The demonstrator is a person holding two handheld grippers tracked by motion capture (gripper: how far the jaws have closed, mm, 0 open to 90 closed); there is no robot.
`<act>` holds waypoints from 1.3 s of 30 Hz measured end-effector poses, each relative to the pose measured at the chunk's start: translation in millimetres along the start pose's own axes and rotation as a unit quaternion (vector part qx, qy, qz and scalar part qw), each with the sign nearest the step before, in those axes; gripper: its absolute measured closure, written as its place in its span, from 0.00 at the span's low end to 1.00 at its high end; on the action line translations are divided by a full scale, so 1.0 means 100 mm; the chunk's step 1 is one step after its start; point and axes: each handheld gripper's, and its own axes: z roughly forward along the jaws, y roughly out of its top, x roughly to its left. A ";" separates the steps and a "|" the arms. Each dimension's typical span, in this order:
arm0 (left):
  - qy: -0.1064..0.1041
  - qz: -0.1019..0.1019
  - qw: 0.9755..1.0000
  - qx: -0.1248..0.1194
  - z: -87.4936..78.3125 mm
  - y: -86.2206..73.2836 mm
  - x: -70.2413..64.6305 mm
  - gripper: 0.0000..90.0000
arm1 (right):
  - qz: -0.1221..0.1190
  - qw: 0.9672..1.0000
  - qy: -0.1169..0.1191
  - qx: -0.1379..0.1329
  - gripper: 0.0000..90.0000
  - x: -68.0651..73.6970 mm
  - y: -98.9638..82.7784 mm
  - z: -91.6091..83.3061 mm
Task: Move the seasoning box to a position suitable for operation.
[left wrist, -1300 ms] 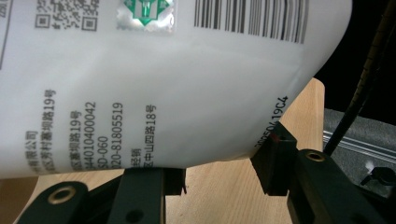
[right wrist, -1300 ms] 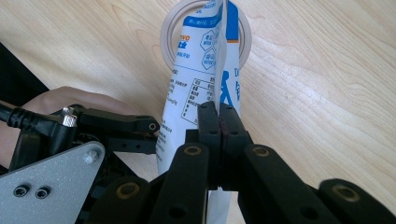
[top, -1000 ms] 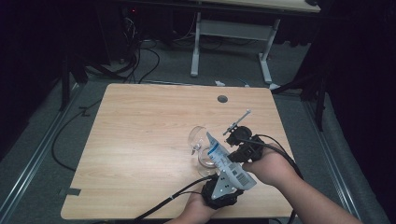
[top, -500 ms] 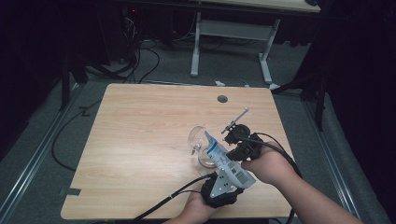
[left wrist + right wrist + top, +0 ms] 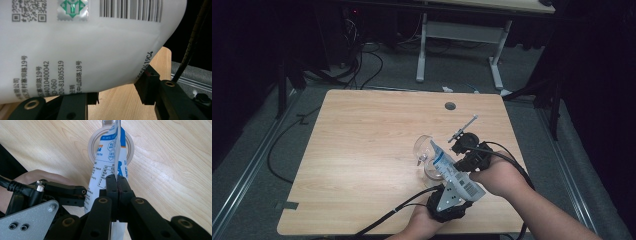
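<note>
One pouch (image 5: pixel 451 170), clamped by both grippers' fingers (image 5: pixel 111 185), overhangs one glass (image 5: pixel 426 150) at 10 o'clock on the bench (image 5: pixel 362 150).

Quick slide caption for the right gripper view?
Right hand-held gripper pinches a white-and-blue pouch above a clear glass on the wooden table.

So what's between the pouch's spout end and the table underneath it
A clear glass stands between them: in the high view the pouch tilts its top over the rim, and the right gripper view shows the glass's round mouth right behind the pouch.
</note>
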 end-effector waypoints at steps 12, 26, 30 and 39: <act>-0.001 -0.002 1.000 -0.001 0.00 0.01 0.00 0.66 | 0.003 1.000 -0.002 0.001 1.00 0.00 0.00 -0.01; -0.001 -0.005 1.000 -0.004 0.00 0.02 0.00 0.66 | 0.000 1.000 -0.002 0.002 1.00 -0.01 0.02 -0.01; -0.001 -0.006 1.000 -0.005 0.00 0.02 0.00 0.66 | -0.002 1.000 -0.004 0.004 1.00 0.00 0.03 -0.01; -0.002 -0.007 1.000 -0.007 -0.01 0.03 0.00 0.66 | 0.001 1.000 -0.002 0.005 1.00 0.01 0.03 -0.02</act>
